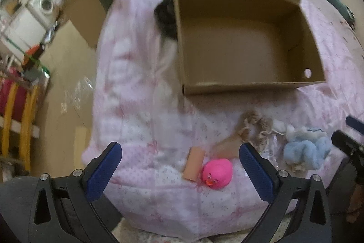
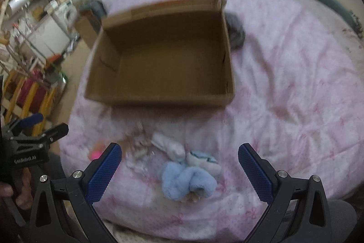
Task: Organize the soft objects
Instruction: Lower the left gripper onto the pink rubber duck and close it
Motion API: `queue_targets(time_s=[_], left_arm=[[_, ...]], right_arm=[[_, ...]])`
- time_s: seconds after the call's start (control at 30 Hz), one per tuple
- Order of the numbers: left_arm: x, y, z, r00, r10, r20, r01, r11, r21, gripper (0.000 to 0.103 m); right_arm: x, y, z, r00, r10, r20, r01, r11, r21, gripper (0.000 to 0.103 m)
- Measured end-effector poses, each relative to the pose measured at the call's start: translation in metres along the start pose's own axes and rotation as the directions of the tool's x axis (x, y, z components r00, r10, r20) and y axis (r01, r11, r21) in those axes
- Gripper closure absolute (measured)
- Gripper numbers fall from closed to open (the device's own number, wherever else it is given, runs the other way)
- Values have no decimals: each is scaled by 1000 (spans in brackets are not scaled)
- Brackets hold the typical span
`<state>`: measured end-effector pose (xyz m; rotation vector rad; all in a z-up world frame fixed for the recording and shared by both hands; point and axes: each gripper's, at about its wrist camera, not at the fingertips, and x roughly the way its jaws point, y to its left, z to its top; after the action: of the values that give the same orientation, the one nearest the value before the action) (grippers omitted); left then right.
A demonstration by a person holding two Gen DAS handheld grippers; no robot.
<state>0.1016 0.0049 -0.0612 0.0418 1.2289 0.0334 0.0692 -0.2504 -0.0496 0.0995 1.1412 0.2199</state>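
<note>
My left claw (image 1: 179, 171) and right claw (image 2: 179, 171) are both gaping wide, gripping nothing. A fuzzy blue plush (image 2: 187, 179) is slumping on the quilted pink bed (image 2: 284, 83). The glossy pink duck (image 1: 217, 173) is sitting near the empty cardboard box (image 1: 227, 88).

"GenRobot.AI" on left claw (image 2: 34, 126) body

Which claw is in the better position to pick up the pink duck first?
Left. The left claw is open, and the pink duck lies between its fingers. From the right claw, the duck is off to the left; the blue plush lies ahead.

Matt cardboard box (image 1: 248, 88), glossy rubber duck (image 1: 217, 173), fluffy blue cloth (image 2: 187, 179)
</note>
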Motion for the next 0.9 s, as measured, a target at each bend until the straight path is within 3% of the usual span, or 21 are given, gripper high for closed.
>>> queue_targets(time_s=[0.17,0.33,0.43,0.53,0.6,0.7,0.8,0.9], left_arm=[[36,12,0,990,-79,-116,69,994,-88,2],[60,-1,-16,952,-183,-246,163,982,-97,35],[67,-14,-22,937,-203,-283,192,979,-68,46],[75,-24,-26,927,-198,-319,196,980,-39,46],[80,-30,-28,927,-181,-328,186,982,-15,48],[85,-34,-32,928,-177,-327,188,982,1,58],[80,-43,-36,940,-166,-297,187,981,45,59],[65,-47,-38,936,-221,-273,239,971,33,59]], right_arm=[[28,-21,-9,997,58,-59,-51,992,119,0],[33,-25,-9,996,54,-68,-43,988,149,0],[36,-26,-9,996,45,-79,-32,987,160,0],[39,-26,-9,996,43,-76,-30,986,163,0],[39,-24,-8,996,36,-77,-23,987,158,0],[38,-25,-9,997,37,-74,-25,986,163,0],[38,-32,-9,996,49,-69,-35,980,195,0],[39,-40,-10,996,58,-73,-39,970,238,0]])
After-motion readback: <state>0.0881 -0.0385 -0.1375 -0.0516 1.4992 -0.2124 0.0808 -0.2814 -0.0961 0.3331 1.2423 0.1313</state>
